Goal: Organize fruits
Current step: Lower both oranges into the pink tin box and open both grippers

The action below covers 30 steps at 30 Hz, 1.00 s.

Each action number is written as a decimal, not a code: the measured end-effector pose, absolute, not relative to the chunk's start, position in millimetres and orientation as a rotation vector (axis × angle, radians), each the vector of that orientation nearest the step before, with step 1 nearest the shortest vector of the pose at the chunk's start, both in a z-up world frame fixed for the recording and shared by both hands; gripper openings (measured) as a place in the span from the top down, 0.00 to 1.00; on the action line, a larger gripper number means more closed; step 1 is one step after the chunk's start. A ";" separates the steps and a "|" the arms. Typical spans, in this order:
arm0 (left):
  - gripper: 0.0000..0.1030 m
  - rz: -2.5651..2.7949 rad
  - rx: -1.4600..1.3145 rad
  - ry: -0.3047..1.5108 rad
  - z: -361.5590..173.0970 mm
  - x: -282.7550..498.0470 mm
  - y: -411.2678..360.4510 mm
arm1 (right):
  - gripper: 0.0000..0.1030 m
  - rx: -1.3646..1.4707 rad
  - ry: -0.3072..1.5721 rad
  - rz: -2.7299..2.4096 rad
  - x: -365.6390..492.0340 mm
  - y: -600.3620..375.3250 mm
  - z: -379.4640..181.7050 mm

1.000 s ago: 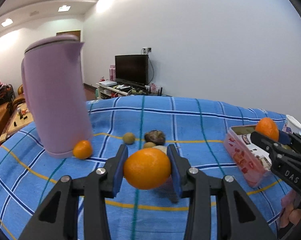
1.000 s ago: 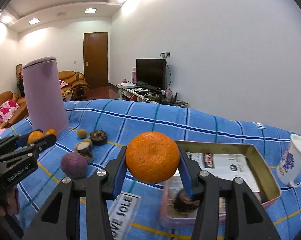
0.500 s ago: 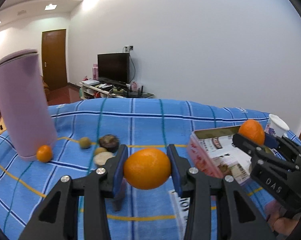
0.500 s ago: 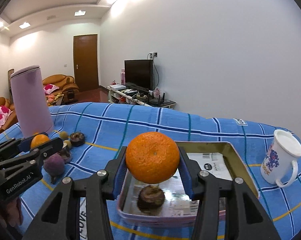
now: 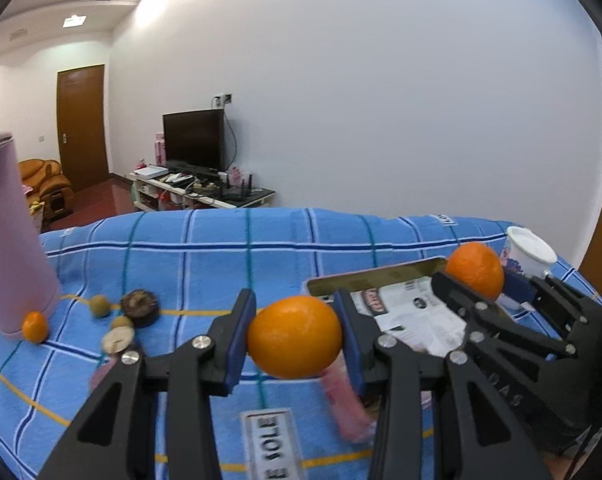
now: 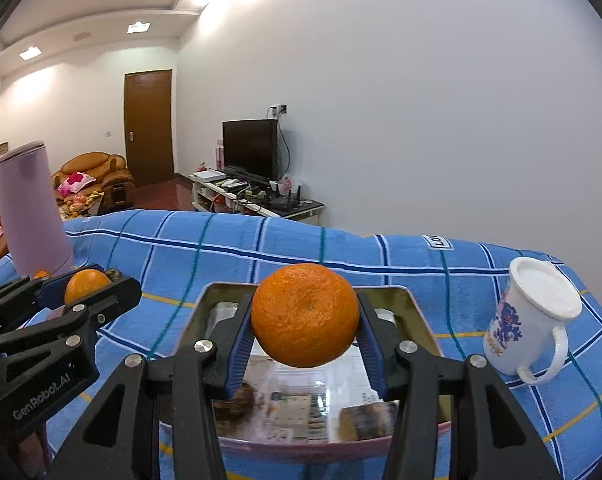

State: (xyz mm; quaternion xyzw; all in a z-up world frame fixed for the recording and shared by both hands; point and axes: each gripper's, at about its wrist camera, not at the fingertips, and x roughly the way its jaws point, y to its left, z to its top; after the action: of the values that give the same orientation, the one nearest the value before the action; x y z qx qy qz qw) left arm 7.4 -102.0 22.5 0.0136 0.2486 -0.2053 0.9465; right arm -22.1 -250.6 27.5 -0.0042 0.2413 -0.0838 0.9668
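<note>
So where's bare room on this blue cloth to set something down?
Free: the far stretch of the blue cloth behind the tin tray, and the gap between tray and white mug. Crowded: small fruits near the purple canister.

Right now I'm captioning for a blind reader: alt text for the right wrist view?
The right gripper clamps an orange above a paper-lined metal tin on a blue plaid cloth. A white mug sits right; the left gripper holds another orange.

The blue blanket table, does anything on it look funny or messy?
A little messy. On the blue blanket, loose fruits lie scattered outside the tray: a small orange touching the purple jug, plus a dark brown fruit. The white mug appears tilted, though the fisheye may cause that.
</note>
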 end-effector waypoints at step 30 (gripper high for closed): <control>0.59 -0.405 0.114 0.640 -7.8 37.8 -184.3 | 0.51 -0.006 0.662 -0.244 9.6 -309.7 0.0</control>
State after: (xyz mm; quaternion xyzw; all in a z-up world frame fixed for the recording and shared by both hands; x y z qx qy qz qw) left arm 37.8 -184.3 -7.8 0.0558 0.3121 -0.1978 0.9276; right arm 9.6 -309.7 0.0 -0.0028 0.3244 -0.1196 0.9383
